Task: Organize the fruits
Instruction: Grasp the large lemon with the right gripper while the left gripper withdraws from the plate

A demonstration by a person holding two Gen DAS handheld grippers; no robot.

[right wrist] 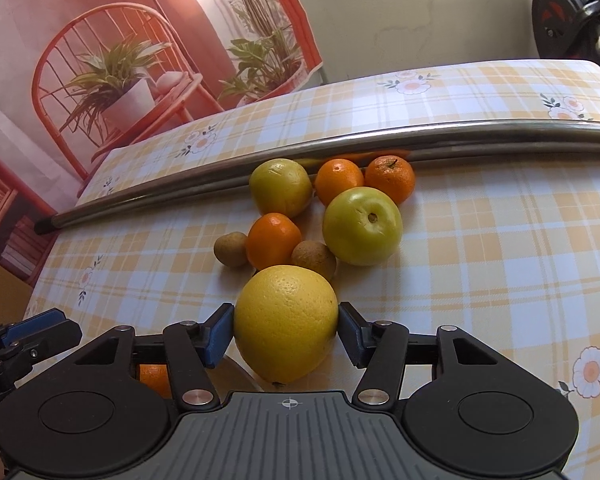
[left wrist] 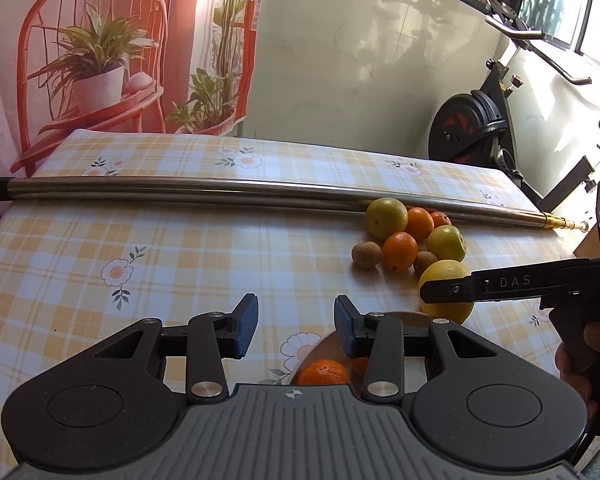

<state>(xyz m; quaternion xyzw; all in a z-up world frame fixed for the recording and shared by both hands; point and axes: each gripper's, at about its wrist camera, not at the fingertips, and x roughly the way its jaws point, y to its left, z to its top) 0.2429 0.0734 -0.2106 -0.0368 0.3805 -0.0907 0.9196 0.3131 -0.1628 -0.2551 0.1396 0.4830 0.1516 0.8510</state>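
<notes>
You're clamping the right gripper point(right wrist: 286, 330) on the big round yellow citrus fruit point(right wrist: 286, 322), both blue pads pressing its sides, lifting clear of the fruit pile. Left gripper point(left wrist: 296, 326) is hovering part-open, empty, over the round tan plate point(left wrist: 410, 317), guarding the drop spot.

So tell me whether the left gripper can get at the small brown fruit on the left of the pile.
Probably yes. The left gripper is empty, and bare tablecloth lies between it and the small brown fruit. The right gripper, around the yellow citrus, stays off to the side.

Plate point(left wrist: 400, 318) mostly behind jaws
</notes>
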